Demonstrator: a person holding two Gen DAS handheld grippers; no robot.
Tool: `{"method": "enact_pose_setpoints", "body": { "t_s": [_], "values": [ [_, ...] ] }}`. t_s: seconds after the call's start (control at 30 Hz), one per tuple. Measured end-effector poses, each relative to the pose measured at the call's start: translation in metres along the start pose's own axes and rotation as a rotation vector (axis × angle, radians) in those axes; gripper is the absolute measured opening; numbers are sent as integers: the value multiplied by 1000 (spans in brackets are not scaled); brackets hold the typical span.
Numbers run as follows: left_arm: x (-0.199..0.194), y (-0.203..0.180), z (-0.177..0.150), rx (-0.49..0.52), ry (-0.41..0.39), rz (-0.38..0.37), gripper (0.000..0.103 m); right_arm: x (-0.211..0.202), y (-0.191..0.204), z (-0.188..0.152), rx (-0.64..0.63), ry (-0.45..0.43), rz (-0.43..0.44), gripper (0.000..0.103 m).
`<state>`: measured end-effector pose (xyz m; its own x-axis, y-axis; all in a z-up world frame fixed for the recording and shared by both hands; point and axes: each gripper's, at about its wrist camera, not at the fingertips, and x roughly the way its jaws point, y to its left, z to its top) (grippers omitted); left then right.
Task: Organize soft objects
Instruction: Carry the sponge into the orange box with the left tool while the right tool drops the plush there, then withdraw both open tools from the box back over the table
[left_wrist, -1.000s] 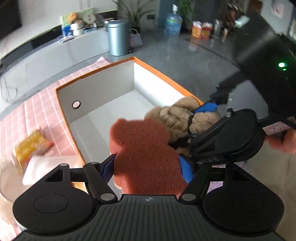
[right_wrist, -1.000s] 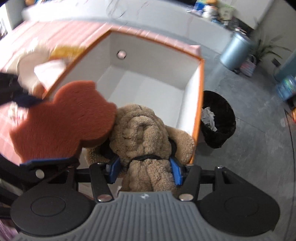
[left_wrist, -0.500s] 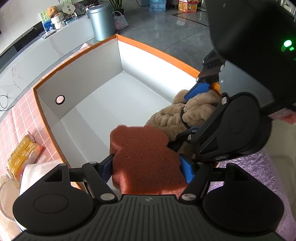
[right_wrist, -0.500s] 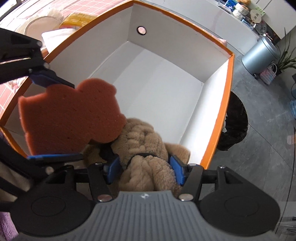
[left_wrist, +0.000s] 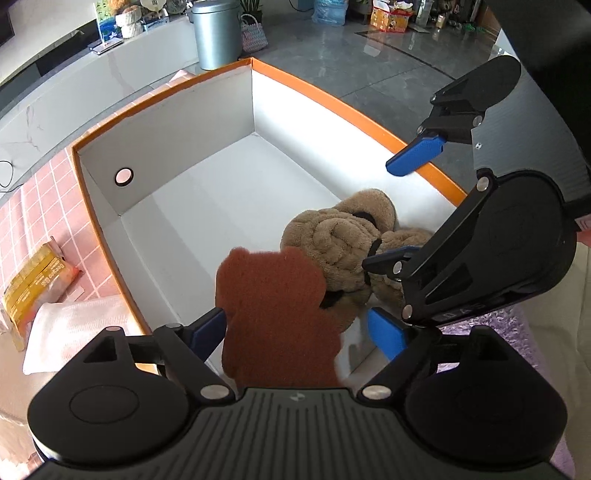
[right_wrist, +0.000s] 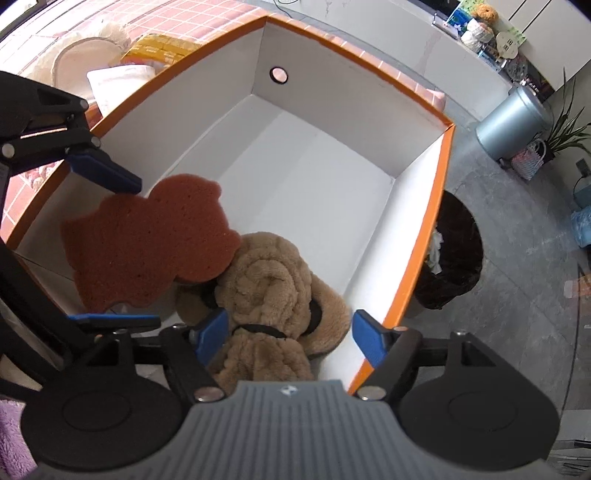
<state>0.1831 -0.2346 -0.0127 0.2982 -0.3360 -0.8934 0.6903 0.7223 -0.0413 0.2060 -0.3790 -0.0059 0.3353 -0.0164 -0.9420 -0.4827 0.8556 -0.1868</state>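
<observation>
both fingers (left_wrist: 384, 334) wider (no legible writing)

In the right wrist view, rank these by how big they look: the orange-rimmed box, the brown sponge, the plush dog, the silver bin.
1. Orange-rimmed box, clearly the largest.
2-3. Plush dog and brown sponge: about alike, and both sit close to the camera, so I won't rank them.
4. Silver bin, smallest, though it stands far off.

I'm in a home living area: grey tiled floor (left_wrist: 369, 66), potted plant (right_wrist: 565, 129), metal bin (left_wrist: 216, 35), long marble ledge (left_wrist: 74, 85) beyond my tongs.
</observation>
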Motion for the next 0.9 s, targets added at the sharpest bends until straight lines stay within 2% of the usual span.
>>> {"method": "enact_pose_setpoints", "body": {
  "t_s": [0.23, 0.37, 0.47, 0.67, 0.9],
  "values": [
    [-13, 10, 0, -89, -49, -17, 103, -12, -3, -2, 21, -35, -8, 75],
    [-17, 18, -1, -139, -54, -69, 103, -22, -5, -7, 40, -59, -4, 77],
    [-23, 17, -2, -143, -79, -54, 103, -27, -5, -7, 28, -65, -30, 80],
    [-51, 22, -10, -163, -256, -40, 103, -44, -9, -13, 95, -126, -82, 81],
    [-82, 17, -28, -117, -443, 26, 103, -67, 4, -31, 231, -325, -166, 82]
  ]
}}
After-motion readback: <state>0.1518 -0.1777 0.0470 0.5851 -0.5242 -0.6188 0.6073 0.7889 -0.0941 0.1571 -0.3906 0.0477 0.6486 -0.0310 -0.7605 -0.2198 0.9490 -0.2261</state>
